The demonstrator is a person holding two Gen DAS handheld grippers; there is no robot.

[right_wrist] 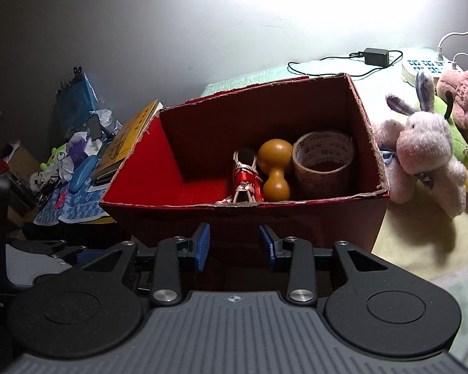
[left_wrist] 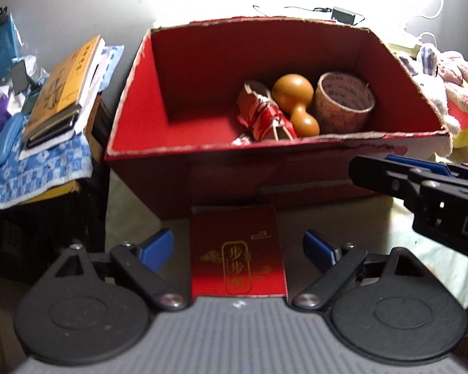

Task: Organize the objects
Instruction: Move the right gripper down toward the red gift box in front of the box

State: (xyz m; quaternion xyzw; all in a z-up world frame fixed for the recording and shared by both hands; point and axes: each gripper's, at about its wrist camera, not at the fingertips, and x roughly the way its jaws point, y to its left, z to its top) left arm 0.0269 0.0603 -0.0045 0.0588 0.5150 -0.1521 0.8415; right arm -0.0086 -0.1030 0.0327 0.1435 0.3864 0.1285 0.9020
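Pale bedsheet under a bright lamp-lit wall, w/ a red cardboard box sitting open-topped in the middle. Inside the box, along its right half: a red-and-white mini shoe, a tan gourd-shaped wooden piece just beside it, & a tape roll standing on end next to the right wall; all three close together, the left part of the box floor bare. In front of the box, lying flat on the sheet, is a red envelope w/ gold lettering, its top edge touching or nearly touching the box front, can't tell which. Left gripper hangs over it, jaws spread wide, one blue pad either side of the envelope & neither touching it, so nothing held. Right gripper is partly open, blue pads apart w/ nothing between them, pointing at the box's front wall; from the left wrist view its black fingers come in at the right edge, near the box's front corner. Right of the box: a pile of plush toys, pink/white bunny foremost. Behind: a black power adapter w/ cord & a white power strip. Left of the box: a side stand w/ a blue-white cloth, a yellow book stacked on others, & assorted clutter.
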